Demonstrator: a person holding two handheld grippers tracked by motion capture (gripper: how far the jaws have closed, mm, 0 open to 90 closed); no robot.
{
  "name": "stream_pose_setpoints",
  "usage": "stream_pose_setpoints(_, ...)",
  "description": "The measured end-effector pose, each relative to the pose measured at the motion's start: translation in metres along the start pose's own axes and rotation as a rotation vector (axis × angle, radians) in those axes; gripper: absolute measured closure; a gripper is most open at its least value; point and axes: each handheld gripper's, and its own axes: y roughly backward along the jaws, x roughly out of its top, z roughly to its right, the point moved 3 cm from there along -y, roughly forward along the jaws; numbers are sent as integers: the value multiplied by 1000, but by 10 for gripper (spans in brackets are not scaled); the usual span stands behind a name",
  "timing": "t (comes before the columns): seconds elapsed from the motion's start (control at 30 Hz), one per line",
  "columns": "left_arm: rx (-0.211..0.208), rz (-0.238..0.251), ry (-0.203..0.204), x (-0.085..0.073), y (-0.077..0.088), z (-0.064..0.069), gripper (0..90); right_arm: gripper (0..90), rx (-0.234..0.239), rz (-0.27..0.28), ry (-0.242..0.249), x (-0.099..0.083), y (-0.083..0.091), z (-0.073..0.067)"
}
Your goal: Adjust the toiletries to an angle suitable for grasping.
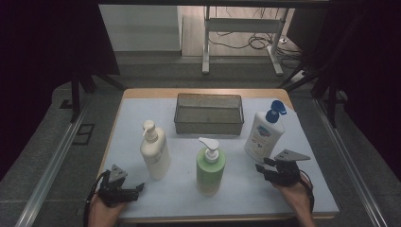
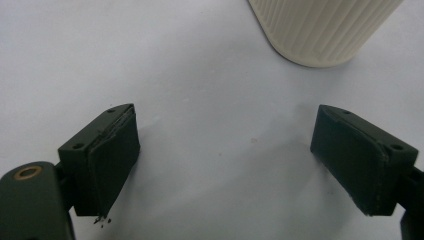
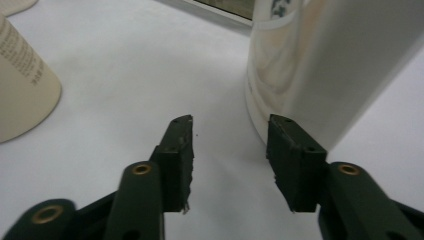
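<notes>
Nothing has yet been placed in the wire basket point(image 1: 209, 113): the white blue-capped bottle point(image 1: 263, 134) stands ungripped just beyond the half-parted right gripper point(image 1: 263, 169), while the left gripper point(image 1: 135, 188) is held wide and empty near the cream bottle point(image 1: 155, 152).

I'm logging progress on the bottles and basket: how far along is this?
Nothing looks done: the wire basket is empty, and the cream bottle, green bottle and blue-capped bottle stand on the table. The right gripper, jaws open, nears the blue-capped bottle; the left gripper waits open.
</notes>
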Motion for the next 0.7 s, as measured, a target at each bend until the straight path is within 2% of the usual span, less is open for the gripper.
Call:
stream_pose_setpoints(0.23, 0, 1, 0, 0, 0, 0, 124, 425, 9, -6, -19, -2, 15, 6)
stream_pose_setpoints(0.4, 0, 1, 1, 0, 0, 0, 125, 361, -13, -2, -27, 2, 25, 14)
stream_pose_setpoints(0.7, 1, 1, 2, 0, 0, 0, 124, 314, -45, 30, -19, 17, 39, 22)
